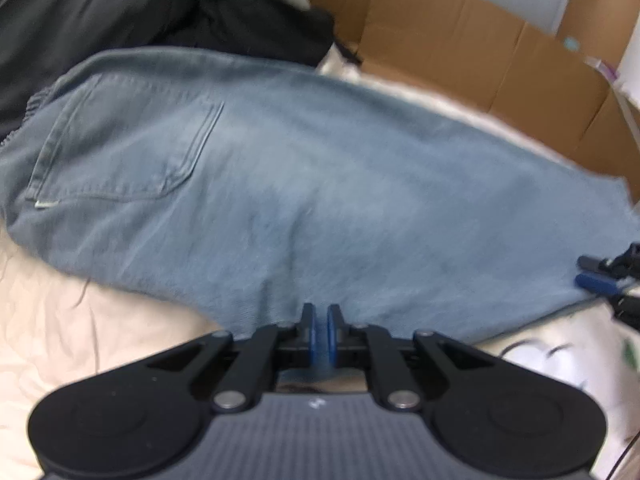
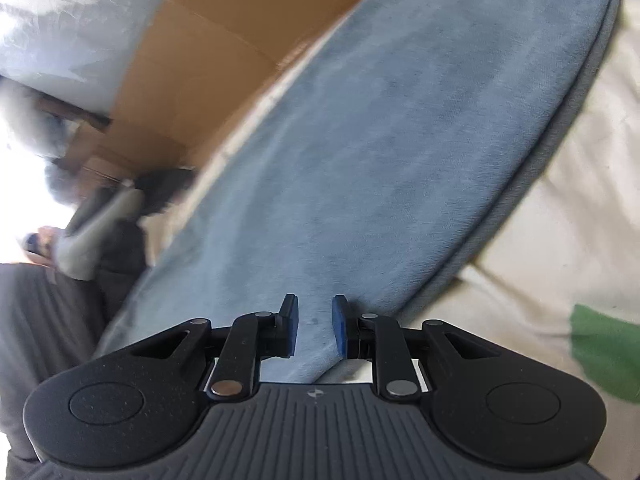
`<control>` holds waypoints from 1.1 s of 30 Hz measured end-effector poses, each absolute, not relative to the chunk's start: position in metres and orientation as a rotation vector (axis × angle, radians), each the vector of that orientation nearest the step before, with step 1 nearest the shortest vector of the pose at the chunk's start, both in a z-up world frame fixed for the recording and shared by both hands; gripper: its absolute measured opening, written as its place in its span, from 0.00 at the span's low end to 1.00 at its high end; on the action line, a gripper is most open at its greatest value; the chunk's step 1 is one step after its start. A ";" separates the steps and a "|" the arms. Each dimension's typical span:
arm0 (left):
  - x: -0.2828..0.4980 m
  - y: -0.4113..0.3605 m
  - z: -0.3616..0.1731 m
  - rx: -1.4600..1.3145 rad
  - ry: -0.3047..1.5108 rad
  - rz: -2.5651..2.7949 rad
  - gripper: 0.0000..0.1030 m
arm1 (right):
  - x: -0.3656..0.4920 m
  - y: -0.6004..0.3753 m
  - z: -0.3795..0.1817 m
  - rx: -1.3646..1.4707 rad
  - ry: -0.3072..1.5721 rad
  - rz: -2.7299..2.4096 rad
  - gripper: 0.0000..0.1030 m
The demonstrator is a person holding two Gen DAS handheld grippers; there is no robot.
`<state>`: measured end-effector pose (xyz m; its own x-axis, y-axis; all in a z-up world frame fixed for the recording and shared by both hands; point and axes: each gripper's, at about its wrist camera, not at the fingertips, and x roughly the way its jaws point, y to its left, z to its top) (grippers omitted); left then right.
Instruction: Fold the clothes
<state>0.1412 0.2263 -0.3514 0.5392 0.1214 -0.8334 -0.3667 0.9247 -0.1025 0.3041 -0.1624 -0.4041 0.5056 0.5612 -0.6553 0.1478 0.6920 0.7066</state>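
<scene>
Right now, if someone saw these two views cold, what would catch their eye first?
The pale blue denim jeans spread across the cream bedsheet fill both views, back pocket toward the left in the left wrist view. The left gripper sits at their near edge, jaws almost together, though whether cloth is pinched is unclear. The right gripper has jaws apart over the denim; brown cardboard boxes stand behind.

bare cream bed sheet point(image 1: 72, 320) lay open to the near left of the jeans point(image 1: 320, 184), giving room to pass. a heap of dark clothes point(image 1: 120, 12) blocked the far left, and a cardboard wall point(image 1: 480, 60) closed off the far side (tight against the bed edge). the right hand-held gripper point(image 1: 592, 270) sat at the jeans' right end.
</scene>
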 end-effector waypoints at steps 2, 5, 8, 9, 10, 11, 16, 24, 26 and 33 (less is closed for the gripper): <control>0.139 0.229 -0.355 -0.292 0.975 0.290 0.02 | 0.303 -0.162 -0.408 0.769 1.044 0.272 0.16; 0.137 0.228 -0.357 -0.276 0.996 0.281 0.02 | 0.294 -0.161 -0.407 0.714 1.055 0.252 0.03; 0.135 0.224 -0.356 -0.265 1.007 0.286 0.02 | 0.287 -0.165 -0.407 0.721 1.072 0.241 0.03; 0.135 0.223 -0.355 -0.270 1.010 0.290 0.02 | 0.285 -0.169 -0.406 0.725 1.077 0.239 0.04; 0.134 0.223 -0.353 -0.278 1.010 0.295 0.02 | 0.283 -0.172 -0.406 0.730 1.082 0.238 0.06; 0.132 0.223 -0.351 -0.285 1.006 0.294 0.03 | 0.281 -0.178 -0.404 0.736 1.076 0.237 0.05; 0.120 0.228 -0.338 -0.335 0.968 0.290 0.15 | 0.276 -0.223 -0.396 0.769 1.001 0.210 0.19; 0.109 0.254 -0.347 -0.499 0.922 0.340 0.27 | 0.290 -0.301 -0.404 0.915 0.898 0.027 0.34; 0.110 0.254 -0.348 -0.492 0.925 0.339 0.27 | 0.293 -0.312 -0.409 0.953 0.877 -0.002 0.34; 0.100 0.267 -0.343 -0.573 0.890 0.344 0.28 | 0.306 -0.325 -0.422 1.044 0.828 -0.033 0.37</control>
<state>0.1000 0.2671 -0.3432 0.5895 0.0475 -0.8064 -0.5072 0.7987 -0.3238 0.3060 -0.3247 -0.4218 0.7048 0.3474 -0.6186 0.3959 0.5310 0.7492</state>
